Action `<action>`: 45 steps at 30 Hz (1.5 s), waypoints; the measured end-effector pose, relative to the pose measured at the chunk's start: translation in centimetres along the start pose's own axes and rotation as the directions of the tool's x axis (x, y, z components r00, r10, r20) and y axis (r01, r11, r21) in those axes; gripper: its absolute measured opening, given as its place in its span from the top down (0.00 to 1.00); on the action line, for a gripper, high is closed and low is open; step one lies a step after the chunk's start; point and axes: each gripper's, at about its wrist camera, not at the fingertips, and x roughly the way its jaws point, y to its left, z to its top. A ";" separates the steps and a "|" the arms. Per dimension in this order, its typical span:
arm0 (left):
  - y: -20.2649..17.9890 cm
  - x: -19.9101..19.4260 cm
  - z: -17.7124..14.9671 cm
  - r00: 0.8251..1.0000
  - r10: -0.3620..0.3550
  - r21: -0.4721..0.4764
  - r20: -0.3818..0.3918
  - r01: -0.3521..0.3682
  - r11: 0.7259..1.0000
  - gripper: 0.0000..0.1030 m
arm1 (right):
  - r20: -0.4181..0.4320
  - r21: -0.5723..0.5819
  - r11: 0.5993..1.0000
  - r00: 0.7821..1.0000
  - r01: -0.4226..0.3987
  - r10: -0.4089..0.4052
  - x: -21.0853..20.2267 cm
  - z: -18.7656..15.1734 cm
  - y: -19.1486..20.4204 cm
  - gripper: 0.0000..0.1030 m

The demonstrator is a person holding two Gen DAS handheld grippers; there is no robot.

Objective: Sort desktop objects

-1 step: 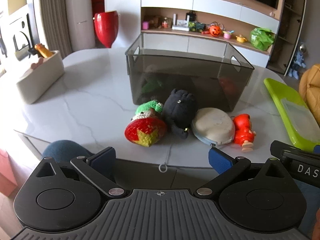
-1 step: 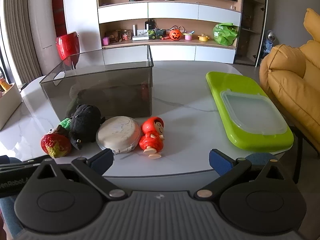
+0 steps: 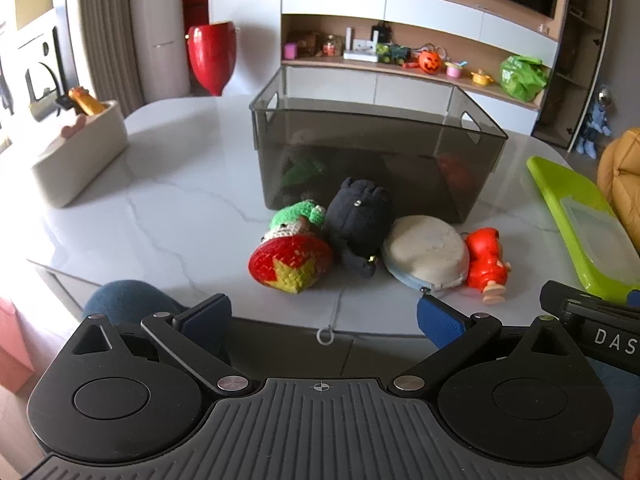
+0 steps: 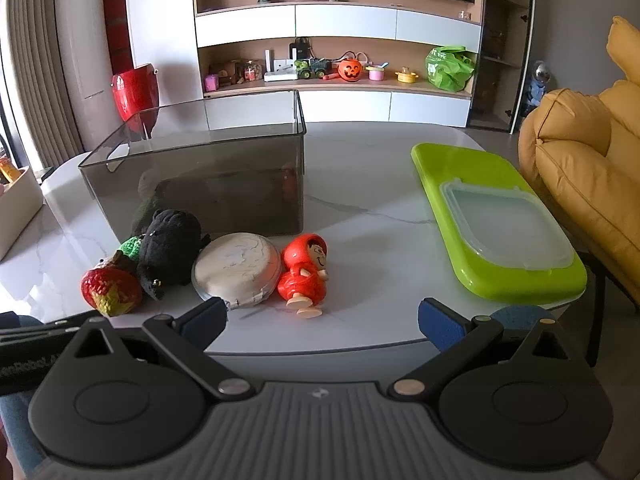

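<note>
Four items lie in a row on the white marble table in front of a smoky transparent bin (image 3: 372, 160) (image 4: 200, 184): a red and green crochet doll (image 3: 290, 256) (image 4: 112, 286), a black plush (image 3: 360, 220) (image 4: 170, 248), a round white pouch (image 3: 426, 252) (image 4: 236, 268) and a red toy figure (image 3: 486, 262) (image 4: 306, 272). My left gripper (image 3: 324, 316) is open and empty at the near table edge, below the doll and pouch. My right gripper (image 4: 322, 320) is open and empty, just in front of the red figure.
A lime green tray with a clear lid (image 4: 496, 216) (image 3: 584, 224) lies at the right. A white box with items (image 3: 76, 152) stands at the left. A yellow sofa (image 4: 584, 168) is beyond the table's right edge. The right gripper's body (image 3: 592, 328) shows at the left view's right.
</note>
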 end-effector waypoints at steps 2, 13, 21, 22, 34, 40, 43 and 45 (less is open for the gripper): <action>-0.2 0.0 -0.1 1.000 0.010 0.016 0.007 -0.010 1.000 0.00 | 0.002 0.002 1.000 1.000 -0.004 0.004 0.0 0.0 -0.1 0.00; -0.1 0.2 -0.2 1.000 -0.010 0.005 -0.006 0.010 1.000 0.00 | 0.000 -0.018 1.000 1.000 0.008 -0.008 -0.1 0.0 0.3 0.00; -0.3 0.5 -0.2 1.000 -0.011 0.013 -0.013 0.011 1.000 0.00 | 0.003 -0.017 1.000 1.000 0.005 -0.005 -0.1 -0.1 0.2 0.00; -0.3 0.4 -0.3 1.000 -0.012 0.013 -0.011 0.012 1.000 0.00 | 0.002 -0.018 1.000 1.000 0.004 -0.004 -0.1 -0.1 0.2 0.00; -0.2 0.5 -0.3 1.000 -0.012 0.011 -0.018 0.012 1.000 0.00 | -0.002 -0.021 1.000 1.000 0.006 -0.006 0.0 -0.1 0.3 0.00; -0.2 0.7 -0.3 1.000 -0.011 0.013 -0.026 0.011 1.000 0.00 | -0.005 -0.023 1.000 1.000 0.008 -0.008 0.1 -0.2 0.4 0.00; -0.1 0.7 -0.3 1.000 -0.010 0.014 -0.027 0.011 1.000 0.00 | -0.007 -0.023 1.000 1.000 0.008 -0.008 0.1 -0.2 0.4 0.00; -0.1 0.7 -0.3 1.000 -0.010 0.015 -0.027 0.010 1.000 0.00 | -0.008 -0.024 1.000 1.000 0.008 -0.008 0.1 -0.2 0.4 0.00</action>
